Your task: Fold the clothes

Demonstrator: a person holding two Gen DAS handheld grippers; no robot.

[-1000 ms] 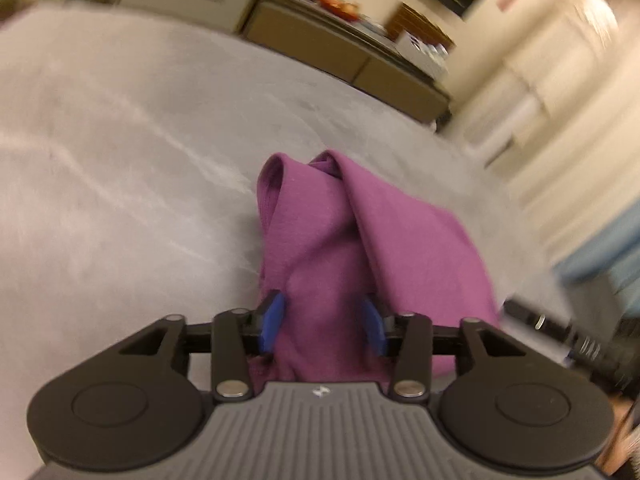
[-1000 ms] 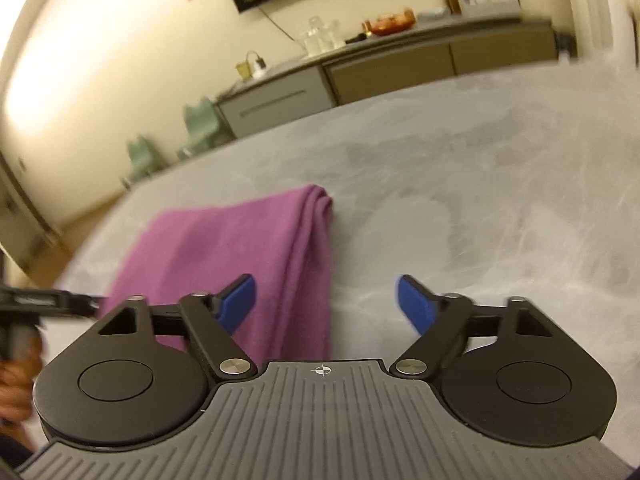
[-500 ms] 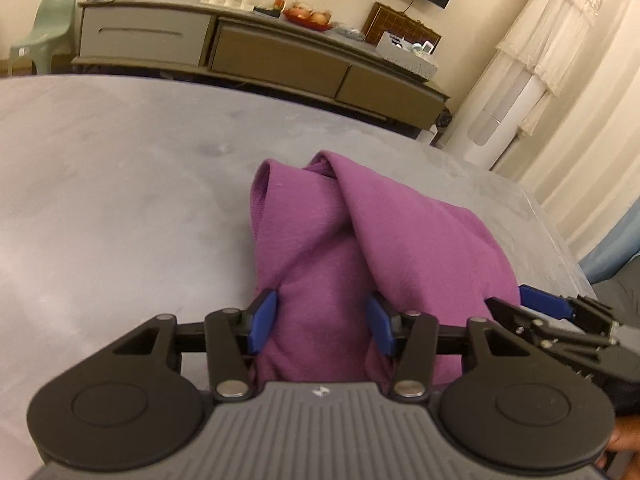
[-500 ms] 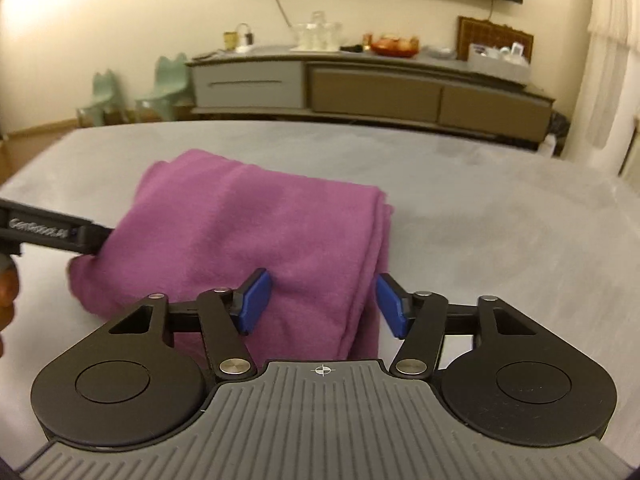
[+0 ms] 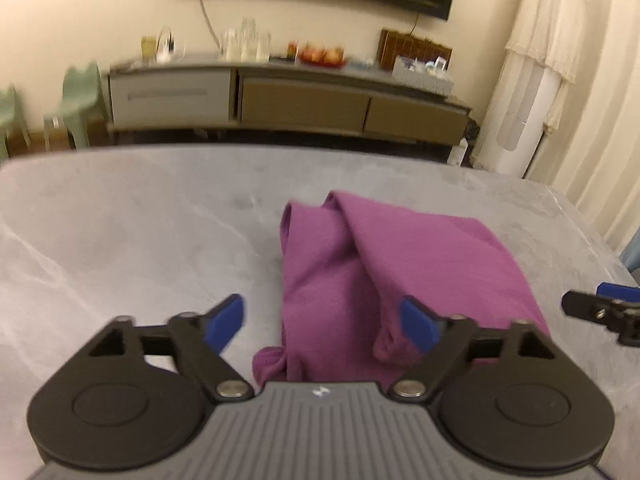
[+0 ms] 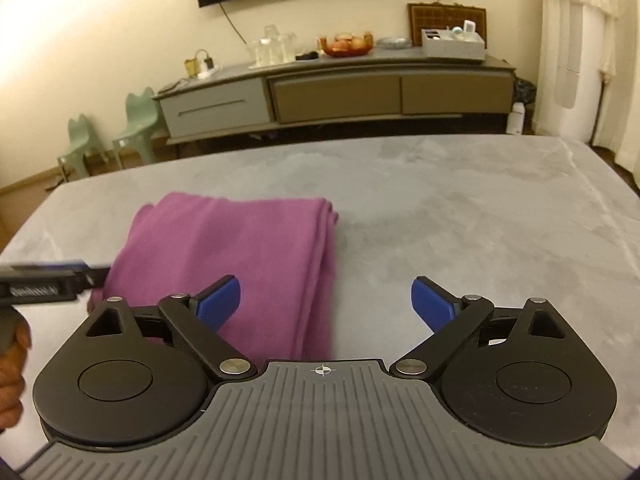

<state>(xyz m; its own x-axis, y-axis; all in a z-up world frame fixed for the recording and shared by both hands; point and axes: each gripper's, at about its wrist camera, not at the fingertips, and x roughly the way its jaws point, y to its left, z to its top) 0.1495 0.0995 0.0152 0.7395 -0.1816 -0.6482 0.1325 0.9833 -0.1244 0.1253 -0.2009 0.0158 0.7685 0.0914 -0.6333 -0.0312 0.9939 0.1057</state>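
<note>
Standing wide apart, the jaws of the left gripper [image 5: 322, 322] have just been opening, and nothing is pinched in them. The purple cloth [image 5: 384, 268] lies under and between the blue pads [image 5: 224, 322], but the pads do not press on it. The jaws of the right gripper [image 6: 326, 304] have just been opening too and are spread wide. Its left blue pad hangs over the near edge of the purple cloth [image 6: 240, 248], and its right pad hangs over bare table. It holds nothing.

The cloth is folded into a thick bundle and rests flat on the grey table [image 6: 460, 208]. One end of it is bunched up and lumpy, and the other side has a neat folded edge.

A person's hand [image 6: 10, 364] shows at the left edge of the right view, gripping a handle.

Behind the table is a long low cabinet [image 6: 336, 88] with glasses and a bowl of fruit [image 6: 346, 45] on top. Two small green chairs [image 6: 138, 126] stand by the wall.
</note>
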